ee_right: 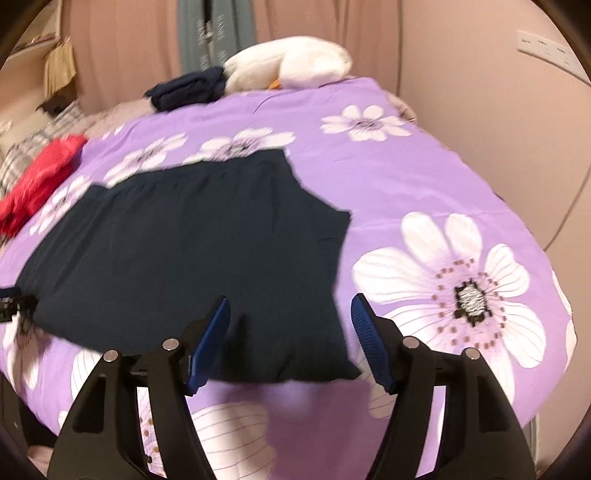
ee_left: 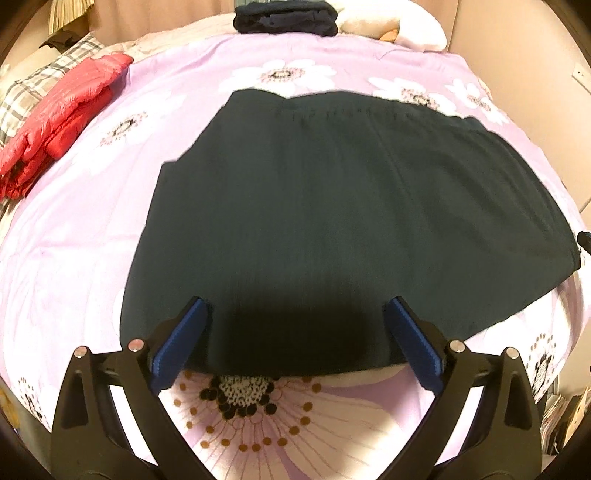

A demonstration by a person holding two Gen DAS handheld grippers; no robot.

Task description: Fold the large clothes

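A bed (ee_left: 85, 236), covered by a lilac duvet printed with large white flowers, was seen carrying everything. A dark green garment (ee_left: 332, 221), apparently already folded at least once, was laid flat across the middle of the bed toward its near edge, its long axis running left to right. Its near hem was found just ahead of the left gripper (ee_left: 295, 325), whose fingers were spread wide and held nothing. The garment's near right corner was framed by the right gripper (ee_right: 290, 314), its fingers likewise spread and empty. Each gripper was judged well placed for its own end of the near hem. A red puffer jacket (ee_left: 62, 118) lay by the left edge, a folded navy garment (ee_left: 284, 16) and a white plush duck (ee_right: 291, 61) at the far edge; nothing stood in the way.
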